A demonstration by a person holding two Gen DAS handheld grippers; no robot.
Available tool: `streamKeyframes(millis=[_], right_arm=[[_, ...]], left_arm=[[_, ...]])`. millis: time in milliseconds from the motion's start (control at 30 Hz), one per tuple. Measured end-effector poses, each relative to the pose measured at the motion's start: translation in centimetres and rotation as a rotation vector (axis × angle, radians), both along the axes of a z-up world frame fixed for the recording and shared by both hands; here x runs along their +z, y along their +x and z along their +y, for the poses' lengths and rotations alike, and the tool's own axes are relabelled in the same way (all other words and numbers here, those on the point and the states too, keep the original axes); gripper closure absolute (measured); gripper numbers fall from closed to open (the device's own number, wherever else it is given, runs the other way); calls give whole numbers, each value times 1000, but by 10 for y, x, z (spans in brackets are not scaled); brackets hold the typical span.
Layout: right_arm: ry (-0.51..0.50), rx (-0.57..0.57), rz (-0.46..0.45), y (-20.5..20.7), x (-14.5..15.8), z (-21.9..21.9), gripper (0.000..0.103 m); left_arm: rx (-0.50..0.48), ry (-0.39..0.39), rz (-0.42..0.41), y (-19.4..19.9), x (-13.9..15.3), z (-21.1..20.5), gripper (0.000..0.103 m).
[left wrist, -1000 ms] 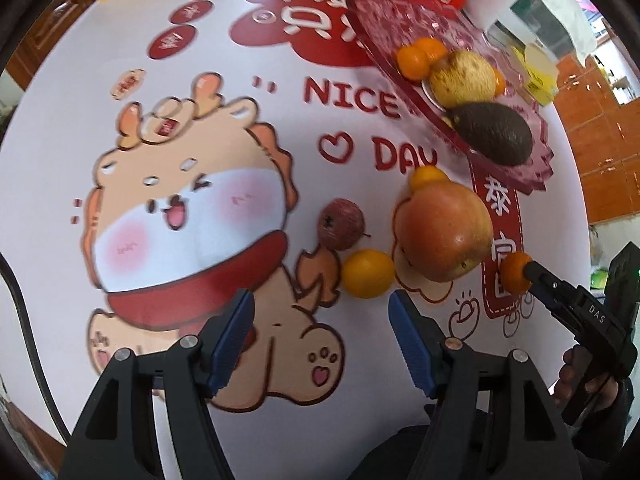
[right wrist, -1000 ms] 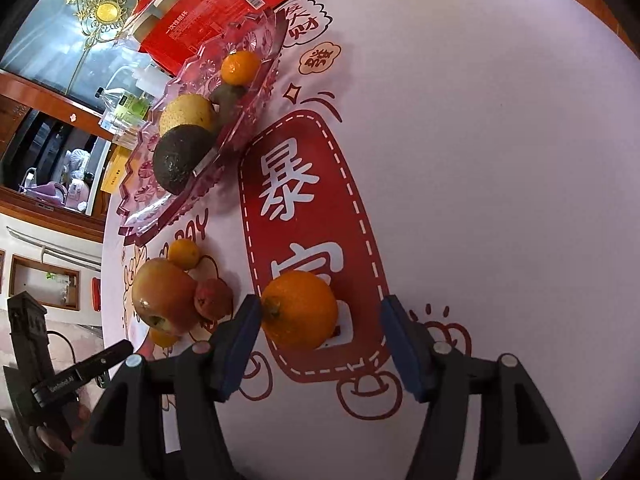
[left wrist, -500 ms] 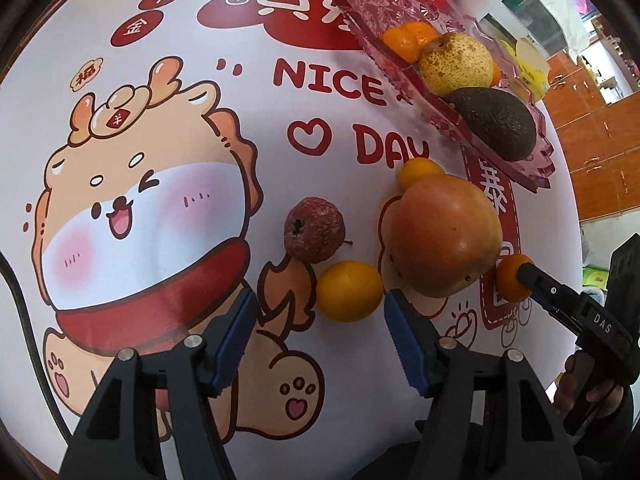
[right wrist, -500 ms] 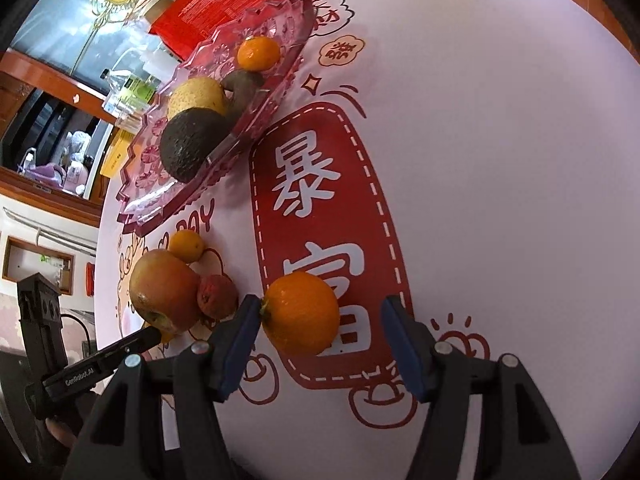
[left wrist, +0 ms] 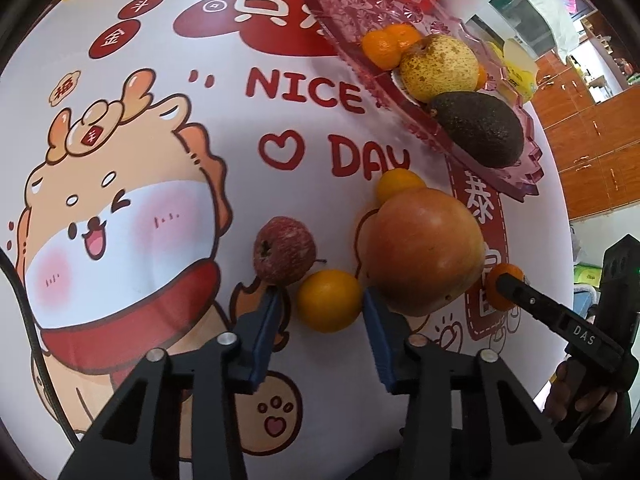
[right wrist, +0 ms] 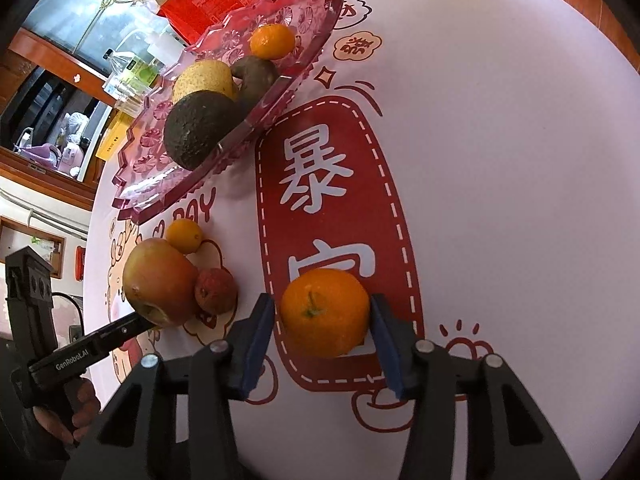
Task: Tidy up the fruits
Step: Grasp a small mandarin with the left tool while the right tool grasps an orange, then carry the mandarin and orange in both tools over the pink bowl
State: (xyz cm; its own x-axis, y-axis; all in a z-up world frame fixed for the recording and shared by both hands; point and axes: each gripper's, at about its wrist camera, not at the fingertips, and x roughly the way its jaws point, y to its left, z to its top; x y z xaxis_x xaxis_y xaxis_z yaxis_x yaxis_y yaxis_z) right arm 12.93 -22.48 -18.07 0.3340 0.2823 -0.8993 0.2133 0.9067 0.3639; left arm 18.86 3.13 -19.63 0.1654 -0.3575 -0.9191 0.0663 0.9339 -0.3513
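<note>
Both hands tilt steeply down over the counter (right wrist: 500, 160). The right gripper (right wrist: 322, 316) has just closed, fingers grasping the bigger orange (right wrist: 324, 312); the left gripper (left wrist: 320, 304) likewise — fingers closing around the small orange (left wrist: 329, 300), seemingly not yet touching.

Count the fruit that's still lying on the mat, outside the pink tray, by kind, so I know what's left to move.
Orange: 3
Big apple: 1
Small red fruit: 1
Total: 5
</note>
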Motion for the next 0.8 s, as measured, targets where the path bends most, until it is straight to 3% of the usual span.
streamKeyframes(millis=[67, 500, 800], right_arm=[[3, -2, 1, -1, 0, -1, 58], [-5, 19, 2, 0, 1, 0, 59], [-32, 41, -42, -1, 16, 0, 59]], left_arm=[[-3, -4, -5, 2, 1, -3, 71], [-1, 3, -16, 4, 3, -4, 72], [32, 13, -52, -3, 20, 4, 72]])
